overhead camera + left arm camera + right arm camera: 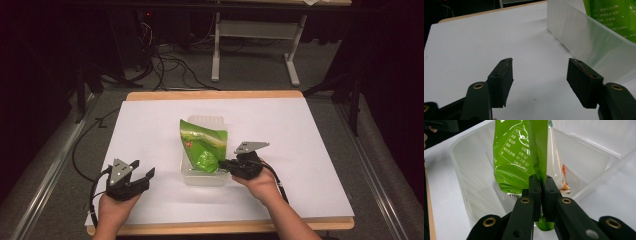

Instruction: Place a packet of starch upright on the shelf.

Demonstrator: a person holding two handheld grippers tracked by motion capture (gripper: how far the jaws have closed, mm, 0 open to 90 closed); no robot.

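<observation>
1. Overhead, in the high view, a white table (pixel 150 125) is seen with a clear tub (pixel 202 176) near its middle. A green bag (pixel 205 142) is propped in the tub, its top leaning away toward the far edge. The right gripper (pixel 223 164) is held at the tub's right side, and its jaws are clamped on the bag's lower right edge. The left gripper (pixel 141 169) is held over the table to the left of the tub, apart from it, with its jaws spread and nothing between them. Both hands are seen coming in from the near edge, each with a cable trailing back.

2. Next, in the left gripper view, the left gripper (pixel 540 70) is shown with its jaws wide apart above the bare white table (pixel 479 42). Nothing is held. The tub (pixel 584 42) wall is seen just beyond the jaw on the right of the picture, and the bag (pixel 616 15) is visible through and above it.

3. Lastly, in the right gripper view, the right gripper (pixel 541 187) is shown with its jaws pressed together on a fold of the bag (pixel 511 157). The bag is stood on edge inside the tub (pixel 464 185), printed text facing left, with a clear, orange-marked part (pixel 561 175) seen behind the jaws. The table (pixel 619 137) is seen around the tub.
</observation>
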